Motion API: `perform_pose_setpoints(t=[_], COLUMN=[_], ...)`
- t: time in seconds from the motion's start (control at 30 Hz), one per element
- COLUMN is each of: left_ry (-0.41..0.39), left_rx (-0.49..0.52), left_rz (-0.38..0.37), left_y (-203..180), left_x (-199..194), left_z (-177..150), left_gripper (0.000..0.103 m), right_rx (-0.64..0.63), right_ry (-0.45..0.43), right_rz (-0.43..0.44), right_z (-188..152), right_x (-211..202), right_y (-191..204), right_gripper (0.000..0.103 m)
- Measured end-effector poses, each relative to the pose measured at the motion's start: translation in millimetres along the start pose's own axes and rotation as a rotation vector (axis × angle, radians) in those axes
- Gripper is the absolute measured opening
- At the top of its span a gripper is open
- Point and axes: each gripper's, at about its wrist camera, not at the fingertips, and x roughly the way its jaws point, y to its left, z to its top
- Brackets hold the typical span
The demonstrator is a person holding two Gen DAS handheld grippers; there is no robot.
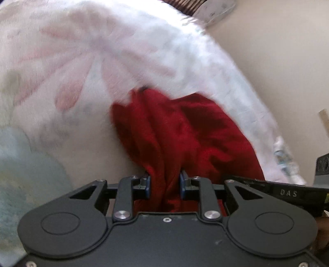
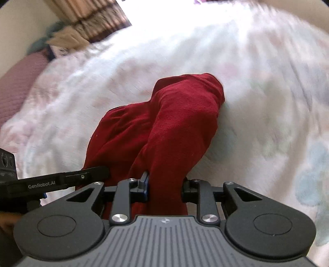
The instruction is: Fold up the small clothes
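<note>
A small dark red garment point(image 1: 185, 131) lies bunched on a white floral bedspread point(image 1: 86, 61). My left gripper point(image 1: 164, 184) is shut on a gathered fold of the red garment between its blue pads. In the right wrist view the same red garment point(image 2: 168, 127) rises in thick folds, and my right gripper point(image 2: 165, 187) is shut on another part of it. The two grippers sit close side by side: the right one shows at the right edge of the left wrist view point(image 1: 287, 193), the left one at the left of the right wrist view point(image 2: 61, 182).
The bedspread point(image 2: 257, 82) covers the bed. A purple quilted pillow point(image 2: 18, 82) and a heap of other clothes point(image 2: 61, 39) lie at the far left by striped curtains point(image 2: 94, 18). A beige wall point(image 1: 277, 61) runs along the right of the bed.
</note>
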Motion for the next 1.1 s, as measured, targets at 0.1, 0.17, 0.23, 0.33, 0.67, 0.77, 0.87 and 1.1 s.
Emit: perform_pose_setpoints(t=[0.1, 0.17, 0.23, 0.33, 0.67, 0.77, 0.87, 1.1], left_ry=[0.03, 0.036, 0.059, 0.046, -0.069, -0.08, -0.07, -0.026], left_rx=[-0.058, -0.106, -0.091, 0.039, 0.256, 0.287, 0.286, 0.263], left_rz=[-0.005, -0.049, -0.037, 0.117, 0.347, 0.372, 0.39, 0.373], left_y=[22.8, 31.0, 25.0, -4.5, -100.8, -112.9, -120.9, -116.9], left_x=[16.8, 14.4, 1.0, -29.6, -132.8, -152.7, -161.1, -160.1], left_z=[-6.3, -7.9, -3.8, 9.9, 11.1, -10.6, -32.6, -84.1], left_gripper=[0.039, 0.04, 0.043, 0.045, 0.054, 0.054, 0.054, 0.054], right_rx=[0.047, 0.105, 0.163, 0.136, -0.05, -0.062, -0.067, -0.096], right_ry=[0.057, 0.049, 0.036, 0.026, -0.185, -0.177, -0.173, -0.126], right_rz=[0.0, 0.059, 0.12, 0.089, -0.223, -0.345, -0.347, -0.338], right_z=[-16.4, -28.1, -33.2, -29.0, -30.1, -37.3, -58.1, -100.4], right_x=[36.0, 51.9, 55.4, 38.0, -98.4, -112.3, -127.1, -136.5], right_y=[-26.0, -43.8, -51.5, -42.7, 37.5, 59.7, 69.8, 85.5], right_gripper=[0.039, 0.047, 0.047, 0.051, 0.088, 0.088, 0.088, 0.088])
